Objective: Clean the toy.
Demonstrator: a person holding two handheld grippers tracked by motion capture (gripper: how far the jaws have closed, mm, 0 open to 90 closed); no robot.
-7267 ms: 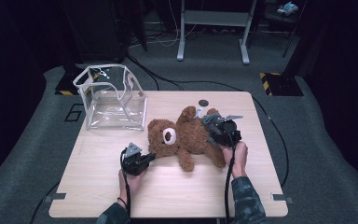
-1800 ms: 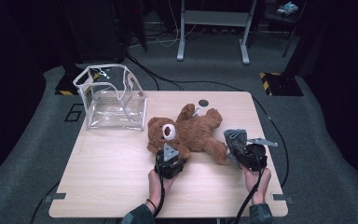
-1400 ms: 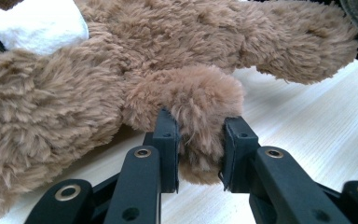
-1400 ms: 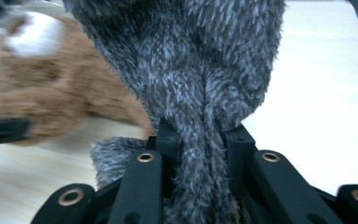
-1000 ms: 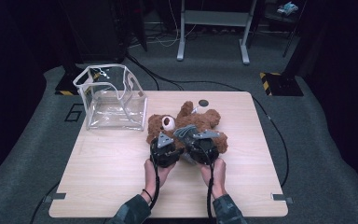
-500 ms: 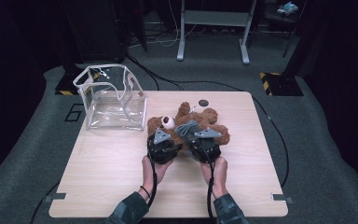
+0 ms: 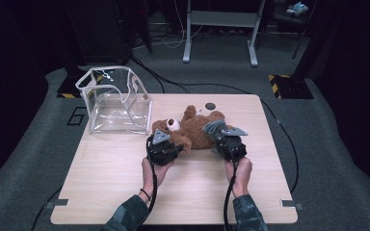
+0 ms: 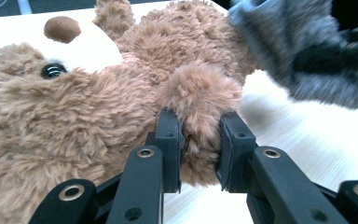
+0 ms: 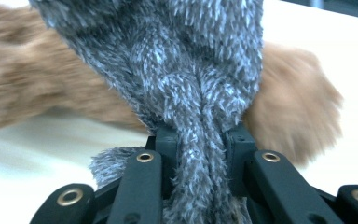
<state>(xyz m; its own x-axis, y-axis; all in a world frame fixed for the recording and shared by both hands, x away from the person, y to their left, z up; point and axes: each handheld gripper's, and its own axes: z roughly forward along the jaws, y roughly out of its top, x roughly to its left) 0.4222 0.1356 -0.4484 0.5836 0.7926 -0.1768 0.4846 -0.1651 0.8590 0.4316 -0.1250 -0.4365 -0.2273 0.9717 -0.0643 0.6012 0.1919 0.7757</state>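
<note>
A brown teddy bear (image 7: pixel 192 130) lies on its back in the middle of the wooden table (image 7: pixel 125 178), head toward the left. My left gripper (image 7: pixel 166 144) sits at the bear's near side, shut on one furry paw (image 8: pixel 199 116). My right gripper (image 7: pixel 224 137) is at the bear's right end, shut on a grey knitted cloth (image 9: pixel 191 84) that drapes up over the jaws. The same grey cloth (image 8: pixel 303 51) hangs at the upper right of the left gripper view. Behind the cloth shows a brown bear limb (image 9: pixel 298 112).
A clear plastic box (image 7: pixel 115 101) with an open top stands at the table's back left, just left of the bear's head. A small dark disc (image 7: pixel 210 106) lies behind the bear. Cables trail off the front edge.
Both grippers were close together at the bear's near side; now they have spread apart, the right one moving right with the grey cloth. The bear has shifted slightly.
</note>
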